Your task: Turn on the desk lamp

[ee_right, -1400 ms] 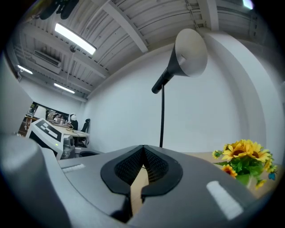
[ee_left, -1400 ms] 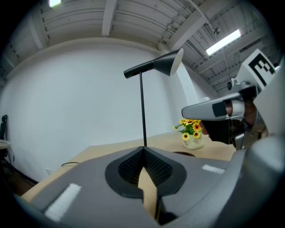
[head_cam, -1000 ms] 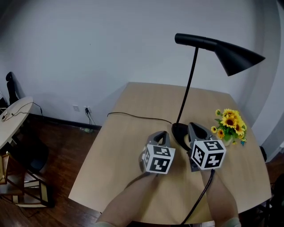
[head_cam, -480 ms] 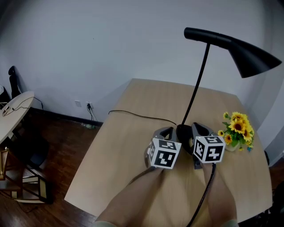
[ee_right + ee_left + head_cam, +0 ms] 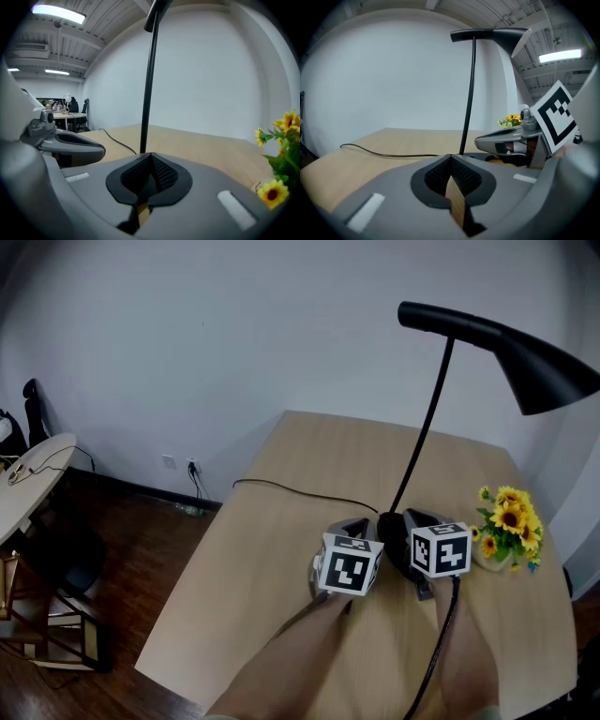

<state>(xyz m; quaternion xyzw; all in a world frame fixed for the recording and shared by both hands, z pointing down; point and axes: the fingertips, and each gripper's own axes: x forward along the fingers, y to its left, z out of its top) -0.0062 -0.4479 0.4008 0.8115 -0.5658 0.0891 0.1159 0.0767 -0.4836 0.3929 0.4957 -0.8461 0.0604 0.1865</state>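
Note:
The black desk lamp stands on the wooden table (image 5: 281, 549), its thin stem (image 5: 427, 418) rising to a cone shade (image 5: 544, 362) at the upper right; no glow shows under the shade. Its round base (image 5: 390, 529) is partly hidden by my right gripper (image 5: 412, 519), which sits low over it, shut and empty. Just left of the base, my left gripper (image 5: 352, 525) is shut with nothing in it. In the left gripper view the stem (image 5: 468, 93) stands straight ahead beyond the closed jaws. The stem (image 5: 149, 84) also rises directly ahead in the right gripper view.
The lamp's black cable (image 5: 291, 488) runs left from the base across the table toward a wall socket (image 5: 192, 466). A small vase of yellow flowers (image 5: 509, 526) stands right of the base. A round side table (image 5: 28, 484) is at far left on the dark floor.
Both grippers have moved forward to the lamp base, the right one now over it. The head view has shifted so the lamp sits further right.

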